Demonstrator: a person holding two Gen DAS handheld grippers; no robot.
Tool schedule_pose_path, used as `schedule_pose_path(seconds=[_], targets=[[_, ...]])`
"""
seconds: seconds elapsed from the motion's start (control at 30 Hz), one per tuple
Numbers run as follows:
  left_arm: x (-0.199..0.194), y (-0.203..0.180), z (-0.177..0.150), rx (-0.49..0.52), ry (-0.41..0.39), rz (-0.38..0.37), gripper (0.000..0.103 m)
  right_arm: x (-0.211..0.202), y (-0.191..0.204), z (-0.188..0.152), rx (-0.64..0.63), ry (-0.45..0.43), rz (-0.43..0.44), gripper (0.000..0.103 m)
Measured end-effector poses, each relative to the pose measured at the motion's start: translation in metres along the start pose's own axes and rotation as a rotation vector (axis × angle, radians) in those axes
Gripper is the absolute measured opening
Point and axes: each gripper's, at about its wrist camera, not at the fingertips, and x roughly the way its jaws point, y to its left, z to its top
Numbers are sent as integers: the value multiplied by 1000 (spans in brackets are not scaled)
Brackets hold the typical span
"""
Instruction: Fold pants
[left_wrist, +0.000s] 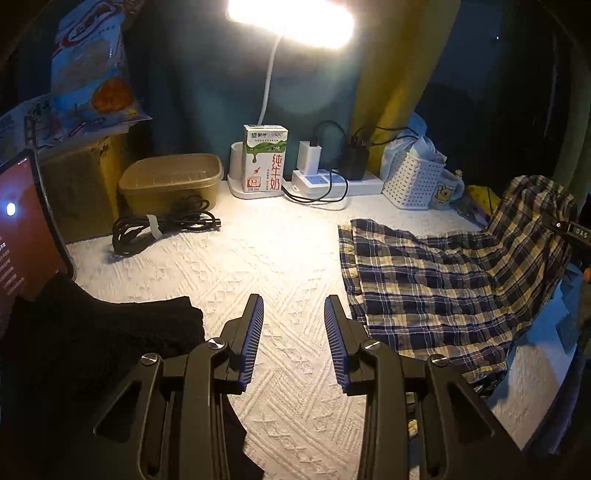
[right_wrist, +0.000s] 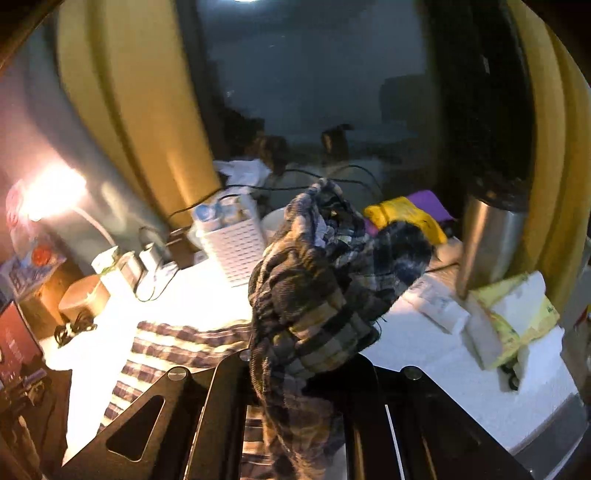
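Note:
The plaid pants (left_wrist: 436, 280) lie on the white textured tablecloth (left_wrist: 258, 258) at the right, with their far right end lifted. My left gripper (left_wrist: 294, 325) is open and empty, hovering over the cloth just left of the pants' near edge. My right gripper (right_wrist: 310, 354) is shut on a bunched part of the plaid pants (right_wrist: 325, 280) and holds it up above the table; its fingertips are hidden by the fabric. The rest of the pants trail down to the left in the right wrist view.
A milk carton (left_wrist: 265, 162), power strip (left_wrist: 332, 181) with chargers, white basket (left_wrist: 410, 181), mug (left_wrist: 445, 192), brown lidded container (left_wrist: 171, 181) and coiled black cable (left_wrist: 162, 225) line the back. A black cloth (left_wrist: 110, 332) and phone (left_wrist: 22, 236) are at left. A steel flask (right_wrist: 487, 240) and tissue packs (right_wrist: 509, 321) stand right.

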Motion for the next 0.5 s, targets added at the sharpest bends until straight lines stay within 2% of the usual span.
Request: schedule_pose_path(seconds=[0.33,0.5], targets=[[-9,20,-2,-15,-10,-24,34,29,91,-13,-127,60,82,9],[-10,33,-4,-24,-1,-22,35,54,140,-34,-198,123,133,9]])
